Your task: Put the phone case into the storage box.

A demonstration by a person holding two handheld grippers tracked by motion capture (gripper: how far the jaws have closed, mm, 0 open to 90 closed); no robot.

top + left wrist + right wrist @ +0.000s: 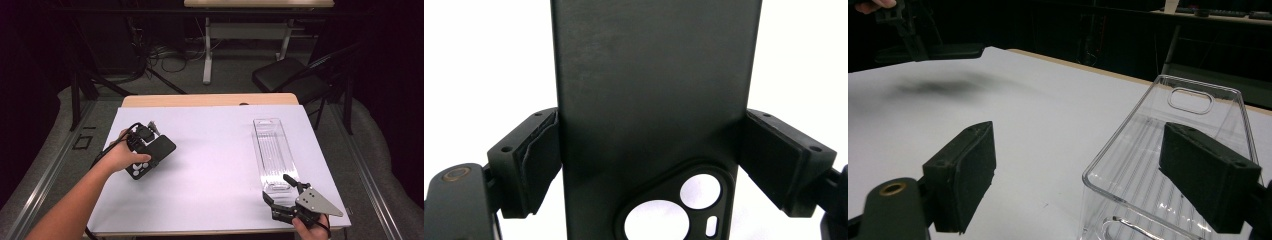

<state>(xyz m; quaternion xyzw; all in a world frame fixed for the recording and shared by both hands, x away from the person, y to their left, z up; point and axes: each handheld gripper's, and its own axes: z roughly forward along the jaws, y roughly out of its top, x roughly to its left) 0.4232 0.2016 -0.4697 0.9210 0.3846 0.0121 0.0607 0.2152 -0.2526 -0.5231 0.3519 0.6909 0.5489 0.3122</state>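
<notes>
The left gripper (pixel 150 150) pinches a black phone case (pixel 159 148) by its 2 long sides; in the left gripper view both pads press flat on the edges of the case (pixel 649 100), with the camera cut-out at the near end. In the high view the case hangs a little above the white worktop (pixel 215 165), near the left edge, and its shadow lies on the surface below it.

The right gripper (pixel 281 196) rests at the near right corner of the worktop. Its jaws are spread with nothing between the pads, and they point along a clear plastic bin (pixel 272 152), which lies lengthwise near the right edge. In the right gripper view the near end wall of the bin (pixel 1168 165) stands just in front of the jaws, and the bin looks empty.

Judging from this, the pick-up is done: the case is gripped and off the surface. What is left is probably the carry across the worktop to the right and the placing of the case into the bin. The right gripper seems ready to steady the bin, but it does not touch it yet.
</notes>
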